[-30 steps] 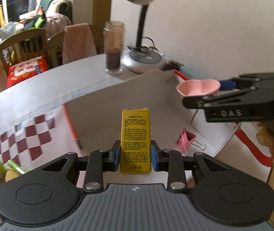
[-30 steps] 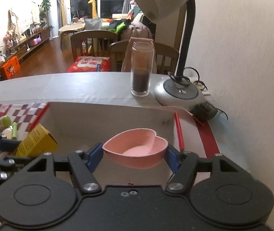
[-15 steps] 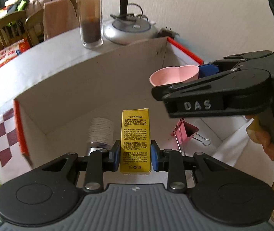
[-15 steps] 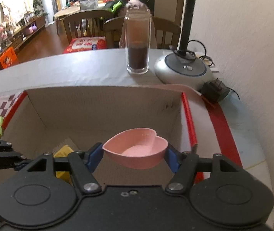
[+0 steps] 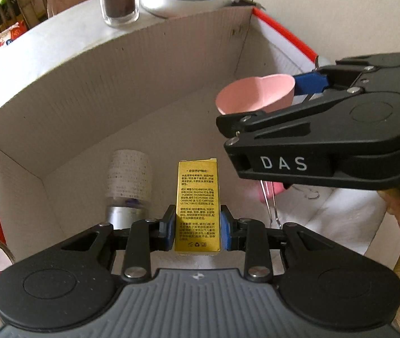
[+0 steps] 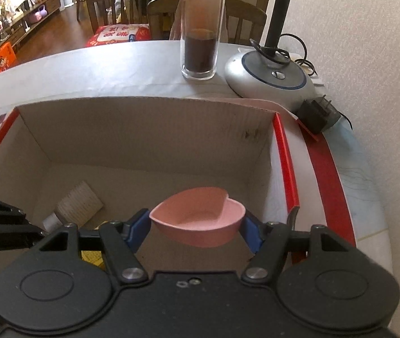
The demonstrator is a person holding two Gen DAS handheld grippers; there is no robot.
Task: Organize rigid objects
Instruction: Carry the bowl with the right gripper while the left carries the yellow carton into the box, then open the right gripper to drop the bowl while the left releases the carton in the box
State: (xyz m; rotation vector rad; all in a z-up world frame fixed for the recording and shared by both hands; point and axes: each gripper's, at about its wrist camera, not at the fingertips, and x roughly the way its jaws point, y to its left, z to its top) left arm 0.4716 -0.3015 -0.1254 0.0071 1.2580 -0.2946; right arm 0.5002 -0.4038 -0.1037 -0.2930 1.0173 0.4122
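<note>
Cardboard box (image 5: 132, 84): open-topped, red-edged, standing on the white bench (image 6: 93, 70). It now fills most of both wrist views, where a second ago only its far wall and part of its floor showed; both claws have dropped toward its mouth and tipped downward.

Right claw (image 6: 197, 222): clenched on the pink heart-shaped dish (image 6: 200, 219), blue pads against its two sides. In the left wrist view it sits at right of frame, dish (image 5: 256, 94) above the box interior, nearer the floor than before.

Left claw (image 5: 197, 225): grasping the yellow carton (image 5: 198, 202) by its lower sides, carton upright at lower centre of frame, over the box floor.

Labelled bottle (image 5: 129, 186): lying on the box floor, left of the carton; hidden a second ago, now in plain view.

Pink binder clip (image 5: 267, 194): on the box floor, mostly hidden beneath the right claw.

Glass jar (image 6: 201, 28) and lamp base (image 6: 270, 76): on the bench beyond the box, upper frame.

Judgement: both items are carried above the box, neither yet set down. Lowering and release remain.
</note>
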